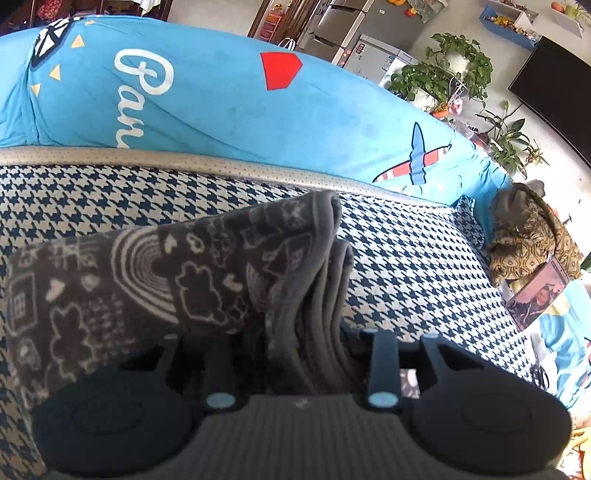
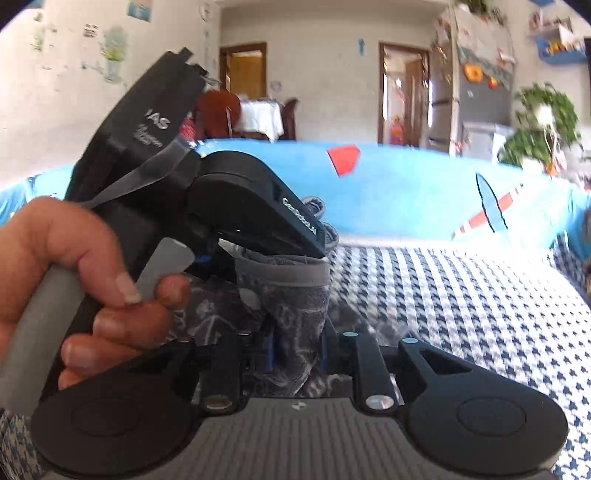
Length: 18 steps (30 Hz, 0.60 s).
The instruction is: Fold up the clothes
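Grey patterned cloth (image 1: 155, 280) bunched in left gripper (image 1: 306, 354) and right gripper (image 2: 295, 347), both tongs clamped. Pull corners even, lay flat near back edge of checked sofa seat (image 1: 406, 273).

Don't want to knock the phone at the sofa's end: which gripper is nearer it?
Right, probably. The phone lies far to the right of the left gripper, and the right gripper grips the garment on that side.

Home living room.
Shown by sofa (image 1: 406, 258), fridge (image 1: 343, 33), TV (image 1: 554, 92), potted plants (image 1: 443, 74), dining table (image 2: 260, 116).
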Tool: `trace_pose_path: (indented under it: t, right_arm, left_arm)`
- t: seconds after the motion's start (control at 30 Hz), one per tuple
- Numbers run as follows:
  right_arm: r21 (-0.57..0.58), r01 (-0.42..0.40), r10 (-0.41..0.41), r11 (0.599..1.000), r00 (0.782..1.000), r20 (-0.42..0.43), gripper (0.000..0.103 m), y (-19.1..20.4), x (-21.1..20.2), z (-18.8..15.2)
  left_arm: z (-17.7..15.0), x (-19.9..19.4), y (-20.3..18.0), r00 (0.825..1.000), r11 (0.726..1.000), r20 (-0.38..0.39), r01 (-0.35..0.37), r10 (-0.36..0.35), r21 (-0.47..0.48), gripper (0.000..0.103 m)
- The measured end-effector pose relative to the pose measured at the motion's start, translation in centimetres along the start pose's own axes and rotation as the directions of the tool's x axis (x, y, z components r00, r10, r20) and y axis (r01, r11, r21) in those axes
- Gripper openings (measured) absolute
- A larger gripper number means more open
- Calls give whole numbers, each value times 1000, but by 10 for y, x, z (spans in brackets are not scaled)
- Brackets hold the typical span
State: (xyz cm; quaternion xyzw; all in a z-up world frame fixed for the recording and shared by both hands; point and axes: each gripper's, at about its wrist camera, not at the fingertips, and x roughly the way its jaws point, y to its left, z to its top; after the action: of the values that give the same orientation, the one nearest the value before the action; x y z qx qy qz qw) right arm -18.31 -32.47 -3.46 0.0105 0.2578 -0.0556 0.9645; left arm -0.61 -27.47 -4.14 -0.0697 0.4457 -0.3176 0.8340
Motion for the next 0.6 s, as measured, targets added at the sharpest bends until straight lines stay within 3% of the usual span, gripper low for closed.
trace_pose_path:
  t: [0.13,0.33,0.5,0.6]
  right_arm:
    - [109,42,-35,993,997,-70,33,-18,-6,-1]
    - [235,93,-66,968,991,-120,43,-34,-11,-12]
    - [221,198,-190,955,980,-59,44,-47,-21,3]
    - [266,162,-173,950,985,22,44,-56,-38,6]
  left_arm:
    - [0,7,-3,999,999,1,50,-51,4,61]
    - [9,-19,-12,991,991,33,130,-130,0,67]
    - [18,-61,-3,991,995,96,97,-97,4,71]
    - [19,-86,9,991,999,124,45,-45,3,71]
